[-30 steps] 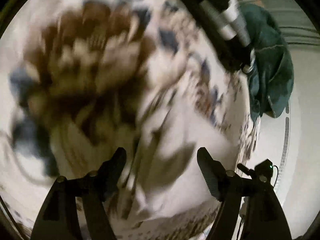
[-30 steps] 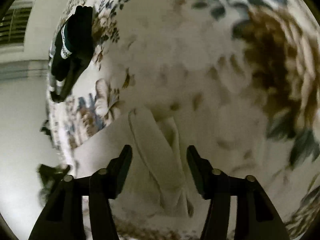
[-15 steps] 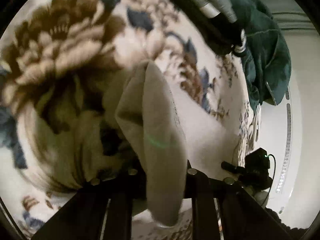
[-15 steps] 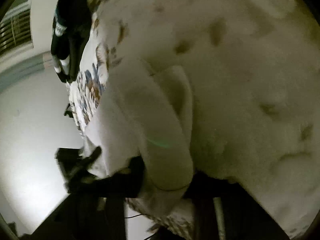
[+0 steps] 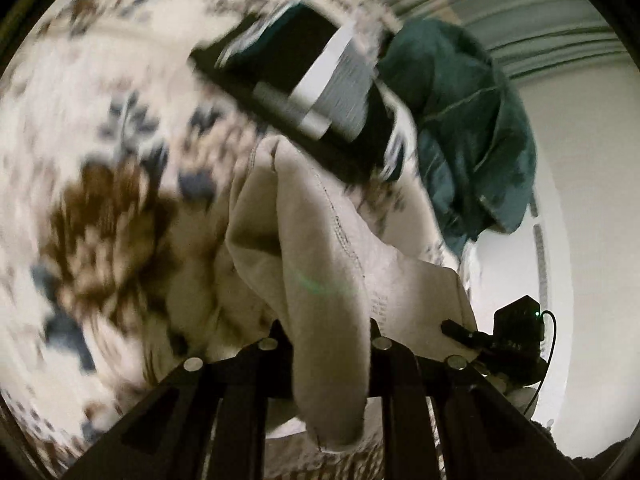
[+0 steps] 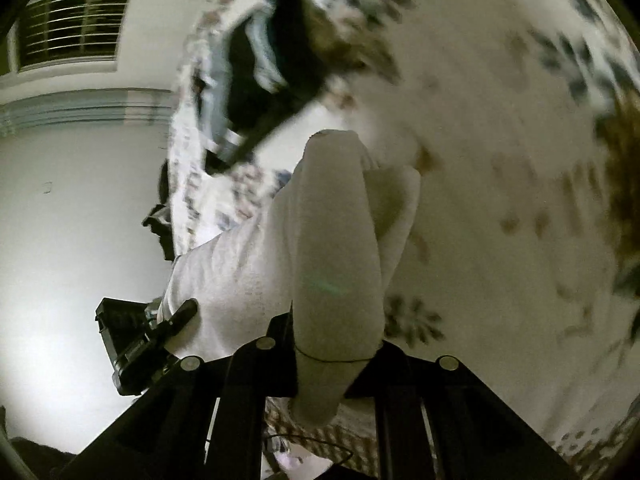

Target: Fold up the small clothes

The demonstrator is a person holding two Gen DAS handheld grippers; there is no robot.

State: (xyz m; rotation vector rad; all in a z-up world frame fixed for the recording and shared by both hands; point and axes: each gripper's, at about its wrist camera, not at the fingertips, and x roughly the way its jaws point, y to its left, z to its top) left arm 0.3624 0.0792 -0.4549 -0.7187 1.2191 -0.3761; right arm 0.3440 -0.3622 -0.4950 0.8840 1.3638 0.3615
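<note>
A small beige garment [image 5: 320,264] hangs pinched between the fingers of my left gripper [image 5: 326,340], lifted off the floral bedspread [image 5: 100,140]. My right gripper [image 6: 334,344] is shut on another edge of the same pale garment [image 6: 328,232], which stretches leftward between the two grippers. The other gripper shows as a black block at the right of the left wrist view [image 5: 516,336] and at the left of the right wrist view [image 6: 132,344].
A folded black garment with white and grey stripes [image 5: 312,92] lies on the bedspread beyond the beige one; it also shows in the right wrist view [image 6: 260,92]. A dark green garment [image 5: 472,132] is heaped at the bed's edge. A white wall and a window [image 6: 72,24] lie behind.
Both grippers went from open over the garment to shut on it, then lifted it off the bedspread. The view has swung toward the striped black garment.
</note>
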